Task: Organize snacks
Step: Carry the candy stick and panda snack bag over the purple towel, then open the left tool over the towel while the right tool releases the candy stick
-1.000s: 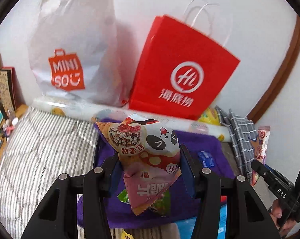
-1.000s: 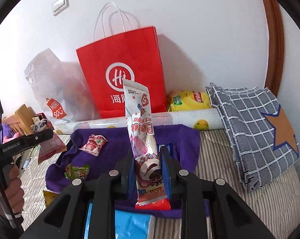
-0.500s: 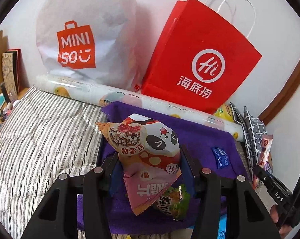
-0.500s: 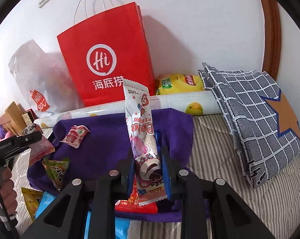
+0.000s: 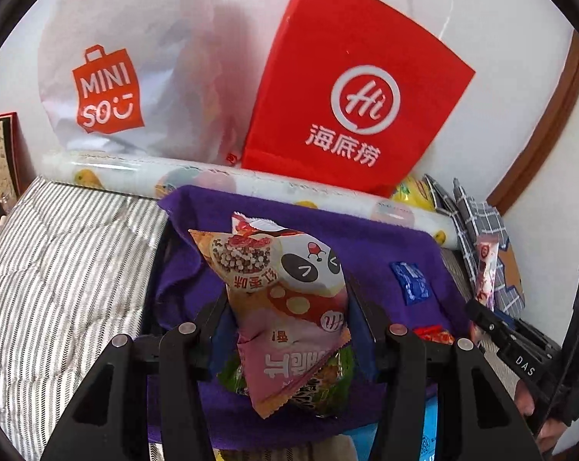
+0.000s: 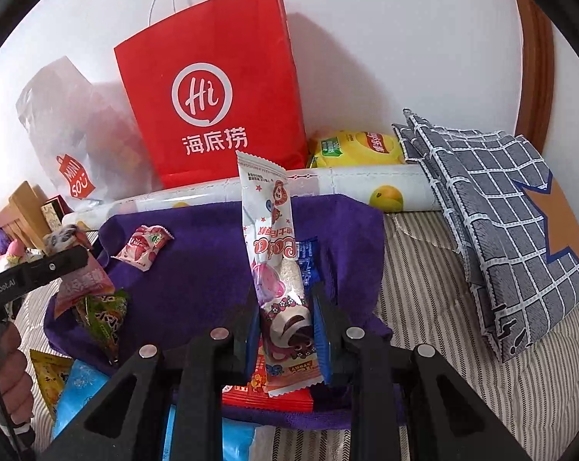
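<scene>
The left claw (image 5: 289,330) is clamped on a triangular panda-print snack pouch (image 5: 285,296), pink at its lower end, which stands up between the fingers above a purple towel (image 5: 370,253). Directly under that pouch a green snack packet (image 5: 327,388) lies on the towel, partly hidden. A small blue wrapped candy (image 5: 410,282) sits on the towel to the right of it, well apart.

The right claw (image 6: 285,330) is clamped on a long white-and-pink snack bar wrapper (image 6: 274,253), held upright with its sealed end toward the wall. Beneath it on the towel (image 6: 212,238) lies a flat red packet (image 6: 251,392), and a blue packet (image 6: 306,265) shows just behind the bar; whether it touches the wrapper is hard to tell. A pink strawberry candy packet (image 6: 143,246) lies alone on the towel's left part. At the towel's left edge are a green triangular packet (image 6: 103,315), a yellow packet (image 6: 47,376) and a light blue packet (image 6: 78,395).

The towel is spread on a striped bed cover (image 6: 443,307). Along its far edge lies a fruit-print roll (image 6: 366,186). Behind the roll, against the wall, stand a red Haidilao paper bag (image 6: 212,96) and a white Miniso plastic bag (image 5: 128,69). A yellow lemon-tea pack (image 6: 354,148) is beside the red bag, and a grey checked pillow with an orange star (image 6: 500,211) leans at the right.
</scene>
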`<control>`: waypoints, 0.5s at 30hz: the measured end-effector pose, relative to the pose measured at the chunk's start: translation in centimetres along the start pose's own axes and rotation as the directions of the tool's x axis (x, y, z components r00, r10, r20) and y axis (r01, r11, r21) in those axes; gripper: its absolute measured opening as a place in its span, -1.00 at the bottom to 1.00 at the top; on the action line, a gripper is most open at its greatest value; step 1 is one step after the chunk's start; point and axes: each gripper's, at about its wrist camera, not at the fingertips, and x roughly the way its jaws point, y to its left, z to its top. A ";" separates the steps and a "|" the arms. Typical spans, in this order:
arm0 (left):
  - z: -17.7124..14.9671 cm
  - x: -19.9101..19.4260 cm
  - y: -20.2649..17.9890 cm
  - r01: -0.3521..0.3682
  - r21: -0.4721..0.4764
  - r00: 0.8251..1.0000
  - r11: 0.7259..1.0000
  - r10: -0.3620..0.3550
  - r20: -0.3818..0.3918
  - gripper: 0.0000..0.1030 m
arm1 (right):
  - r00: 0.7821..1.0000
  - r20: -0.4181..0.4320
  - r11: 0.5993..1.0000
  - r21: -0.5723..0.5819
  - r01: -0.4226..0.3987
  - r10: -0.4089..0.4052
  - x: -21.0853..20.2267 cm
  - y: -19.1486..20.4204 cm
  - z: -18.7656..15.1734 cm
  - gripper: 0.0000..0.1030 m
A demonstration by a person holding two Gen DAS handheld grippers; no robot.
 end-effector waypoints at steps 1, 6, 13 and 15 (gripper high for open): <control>-0.1 0.1 -0.2 -0.003 0.007 1.000 1.000 0.003 -0.005 0.01 | 1.000 -0.003 1.000 -0.002 0.001 -0.001 0.0 0.0 0.0 -0.53; -0.3 0.5 -0.6 -0.008 0.034 0.999 0.999 0.009 -0.034 0.08 | 1.000 -0.015 1.000 -0.001 0.000 0.000 0.3 -0.1 -0.1 -0.53; -0.6 0.9 -1.1 -0.010 0.059 0.998 0.998 0.014 -0.066 0.16 | 1.000 -0.027 1.000 0.002 0.003 -0.003 0.5 -0.2 -0.3 -0.52; -0.6 0.7 -1.2 -0.009 0.063 0.998 0.998 0.012 -0.063 0.22 | 1.000 -0.025 1.000 0.007 -0.001 0.001 0.5 -0.4 -0.3 -0.52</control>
